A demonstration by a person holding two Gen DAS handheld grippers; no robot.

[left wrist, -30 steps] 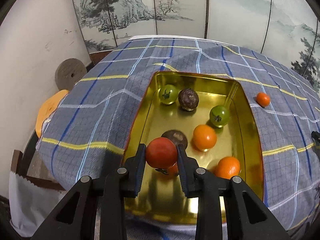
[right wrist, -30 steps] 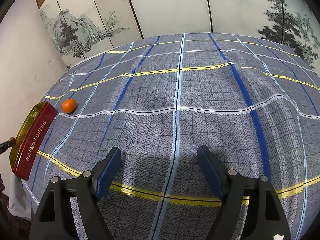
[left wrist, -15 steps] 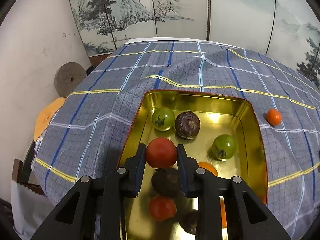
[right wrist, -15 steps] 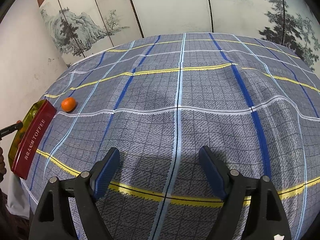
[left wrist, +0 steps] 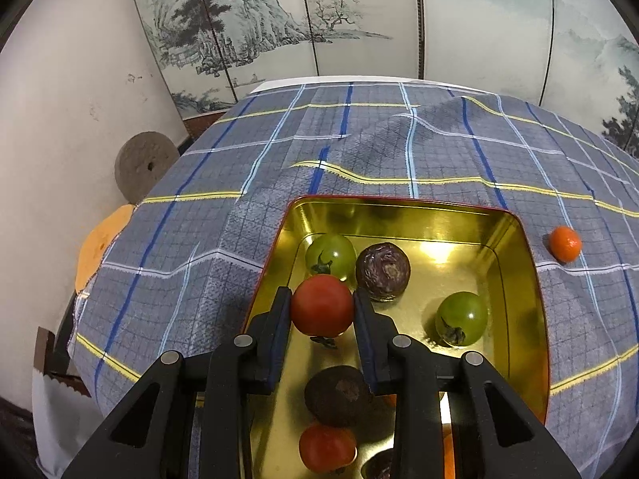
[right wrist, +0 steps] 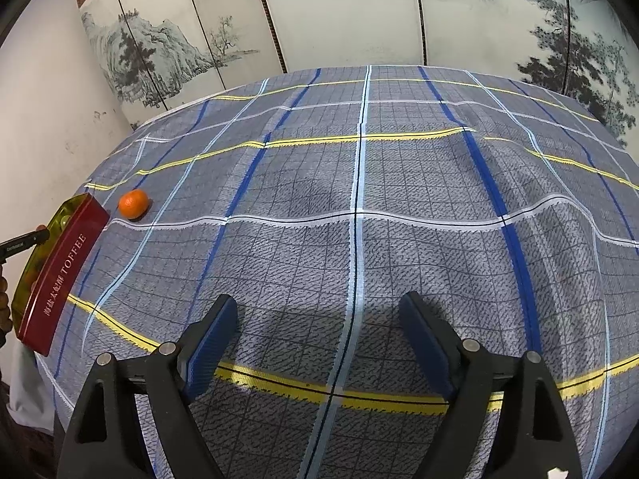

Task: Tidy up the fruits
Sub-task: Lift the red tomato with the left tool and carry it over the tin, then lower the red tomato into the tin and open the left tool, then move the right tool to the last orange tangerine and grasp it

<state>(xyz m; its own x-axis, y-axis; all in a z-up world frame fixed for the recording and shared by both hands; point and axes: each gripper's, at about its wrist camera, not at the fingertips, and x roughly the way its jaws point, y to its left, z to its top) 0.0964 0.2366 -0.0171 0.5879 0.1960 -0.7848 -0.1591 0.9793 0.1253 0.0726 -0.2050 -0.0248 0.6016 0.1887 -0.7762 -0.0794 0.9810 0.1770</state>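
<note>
One tomato (left wrist: 322,305) in left tongs (left wrist: 322,311)

Painted folding screen (left wrist: 359,20), white wall (left wrist: 72,111)

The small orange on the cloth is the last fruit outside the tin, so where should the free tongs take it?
Judging by the pictures, grip the small orange across its widest middle, coming from above with the open right tongs. It is round and sits alone on the cloth, with the tin close on one side.
</note>
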